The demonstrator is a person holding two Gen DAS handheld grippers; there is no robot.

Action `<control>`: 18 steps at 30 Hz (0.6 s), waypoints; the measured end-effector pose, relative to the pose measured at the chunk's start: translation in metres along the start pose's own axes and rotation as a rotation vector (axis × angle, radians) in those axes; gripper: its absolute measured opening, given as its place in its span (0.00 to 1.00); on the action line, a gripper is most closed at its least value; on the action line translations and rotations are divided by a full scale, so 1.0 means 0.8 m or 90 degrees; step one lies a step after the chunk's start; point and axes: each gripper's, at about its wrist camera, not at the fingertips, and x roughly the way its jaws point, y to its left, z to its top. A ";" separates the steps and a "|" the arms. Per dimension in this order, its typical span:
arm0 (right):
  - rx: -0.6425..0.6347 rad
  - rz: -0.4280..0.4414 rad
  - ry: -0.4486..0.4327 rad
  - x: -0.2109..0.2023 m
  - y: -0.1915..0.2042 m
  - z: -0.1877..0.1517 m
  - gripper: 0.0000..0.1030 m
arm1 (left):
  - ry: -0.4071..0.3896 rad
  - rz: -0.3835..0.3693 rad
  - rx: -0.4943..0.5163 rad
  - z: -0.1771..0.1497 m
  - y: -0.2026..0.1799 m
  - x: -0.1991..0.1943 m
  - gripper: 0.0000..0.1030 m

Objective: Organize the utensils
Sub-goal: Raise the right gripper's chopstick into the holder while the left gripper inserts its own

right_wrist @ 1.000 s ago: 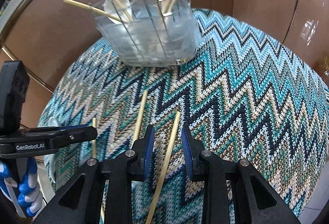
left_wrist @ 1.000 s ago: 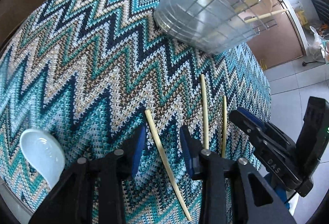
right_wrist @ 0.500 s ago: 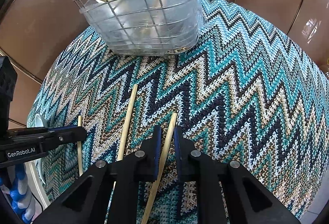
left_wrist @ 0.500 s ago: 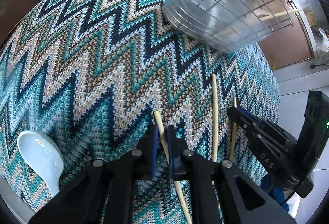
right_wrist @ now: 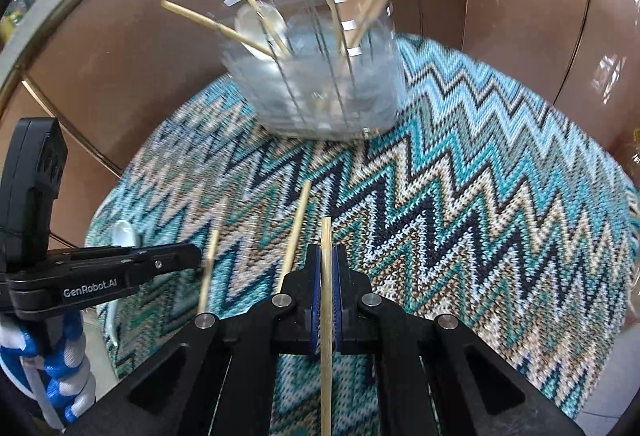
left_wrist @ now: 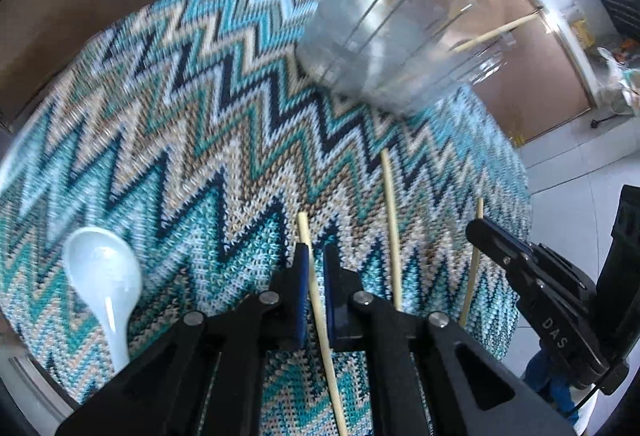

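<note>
Left gripper and right gripper, each clamped on one chopstick just above the zigzag mat: we judge pickup done, next carrying both into the wire holder.

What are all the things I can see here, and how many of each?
mat: one, teal zigzag, under everything
utensil holder: one, clear, mat's far end
holder chopsticks: at least four, pale, standing inside
holder spoons: two, pale, inside
free chopstick: one, pale, on mat between held ones
spoon: one, white, mat's left edge
left hand-held gripper: one, black, shut on left chopstick
right hand-held gripper: one, black, shut on right chopstick
</note>
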 end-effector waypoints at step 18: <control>-0.019 0.006 -0.076 -0.077 0.018 -0.019 0.05 | 0.027 -0.012 -0.011 -0.005 -0.007 -0.005 0.15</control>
